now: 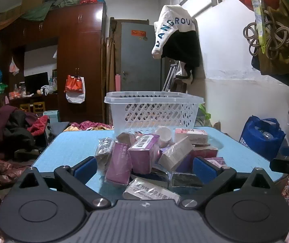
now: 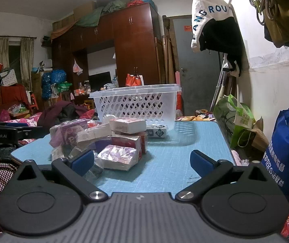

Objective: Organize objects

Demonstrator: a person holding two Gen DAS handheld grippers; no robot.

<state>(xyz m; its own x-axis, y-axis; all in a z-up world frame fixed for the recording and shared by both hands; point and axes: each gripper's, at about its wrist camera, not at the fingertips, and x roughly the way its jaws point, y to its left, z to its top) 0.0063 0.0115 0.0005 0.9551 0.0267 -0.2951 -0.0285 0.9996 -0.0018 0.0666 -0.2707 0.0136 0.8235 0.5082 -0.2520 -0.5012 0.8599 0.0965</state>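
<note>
Facing the heap of small boxes (image 1: 144, 154) on the blue table (image 1: 73, 147), the left gripper (image 1: 144, 167) stands wide and empty; the right gripper (image 2: 142, 160) likewise, beside the wrapped pink box (image 2: 118, 157). Take one box squarely (avoid loose film), then carry it to the basket (image 2: 136, 101) behind

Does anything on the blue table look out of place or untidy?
Yes. The boxes and packets lie in a jumbled pile, tilted against each other, in front of the white basket, not in it. Nothing looks spilled or broken.
</note>
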